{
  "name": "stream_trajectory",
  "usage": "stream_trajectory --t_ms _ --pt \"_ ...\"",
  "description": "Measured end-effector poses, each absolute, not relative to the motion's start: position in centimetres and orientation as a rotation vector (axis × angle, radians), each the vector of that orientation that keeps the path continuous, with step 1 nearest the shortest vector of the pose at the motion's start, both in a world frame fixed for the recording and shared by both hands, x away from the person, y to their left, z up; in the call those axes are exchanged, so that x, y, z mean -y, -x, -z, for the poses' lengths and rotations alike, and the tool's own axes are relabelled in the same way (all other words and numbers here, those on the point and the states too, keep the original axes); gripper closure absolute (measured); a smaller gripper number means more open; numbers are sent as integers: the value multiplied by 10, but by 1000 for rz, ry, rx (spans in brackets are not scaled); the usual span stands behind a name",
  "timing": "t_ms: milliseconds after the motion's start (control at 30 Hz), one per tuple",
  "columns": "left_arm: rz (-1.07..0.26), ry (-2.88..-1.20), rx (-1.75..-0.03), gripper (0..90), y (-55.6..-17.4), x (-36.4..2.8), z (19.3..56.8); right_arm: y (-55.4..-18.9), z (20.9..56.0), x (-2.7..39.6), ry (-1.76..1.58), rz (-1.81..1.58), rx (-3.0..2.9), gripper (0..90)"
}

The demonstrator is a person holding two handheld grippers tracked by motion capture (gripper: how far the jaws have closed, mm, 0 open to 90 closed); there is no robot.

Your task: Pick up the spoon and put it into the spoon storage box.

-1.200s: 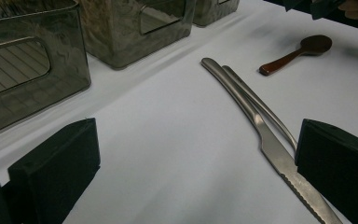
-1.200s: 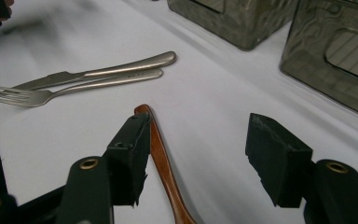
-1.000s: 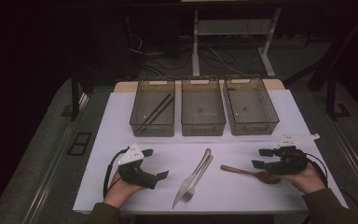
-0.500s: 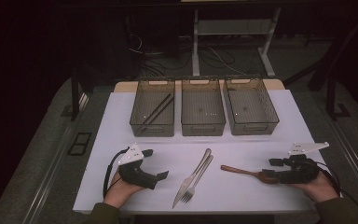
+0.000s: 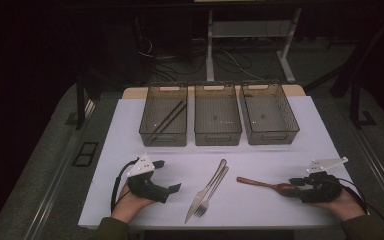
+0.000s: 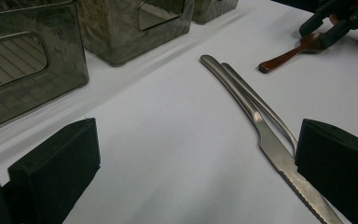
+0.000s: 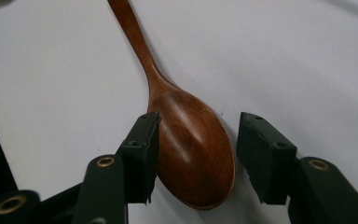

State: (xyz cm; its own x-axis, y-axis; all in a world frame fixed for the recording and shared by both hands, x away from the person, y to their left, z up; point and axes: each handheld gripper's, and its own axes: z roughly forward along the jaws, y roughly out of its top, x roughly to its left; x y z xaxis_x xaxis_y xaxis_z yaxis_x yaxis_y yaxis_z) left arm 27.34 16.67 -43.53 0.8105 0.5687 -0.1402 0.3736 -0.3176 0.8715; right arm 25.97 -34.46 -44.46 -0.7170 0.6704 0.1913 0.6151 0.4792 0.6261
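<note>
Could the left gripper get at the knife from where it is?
Probably yes. The left gripper sits open on the sheet with bare white surface between it and the knife. Only the fork lies tight against the knife, which may crowd a clean grip.

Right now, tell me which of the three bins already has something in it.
The left bin: two dark chopsticks lie slanted inside it. The middle bin and the right bin hold nothing.

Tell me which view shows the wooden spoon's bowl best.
The right gripper view: the wooden spoon lies bowl-up on the white table between the right gripper jaws, which have just been closing; a gap shows at one pad. The high view shows it small and dark. The left gripper view shows mostly its handle, far off.
</note>
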Motion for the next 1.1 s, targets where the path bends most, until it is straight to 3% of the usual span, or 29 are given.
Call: stream_trajectory --t_ms 667,1100 --pt "-231 -1950 -699 0 -273 -166 436 -254 443 338 -979 -1040 -2737 691" --pt "-230 -1959 -693 0 -274 -166 436 -254 442 338 -949 -1051 -2767 767"
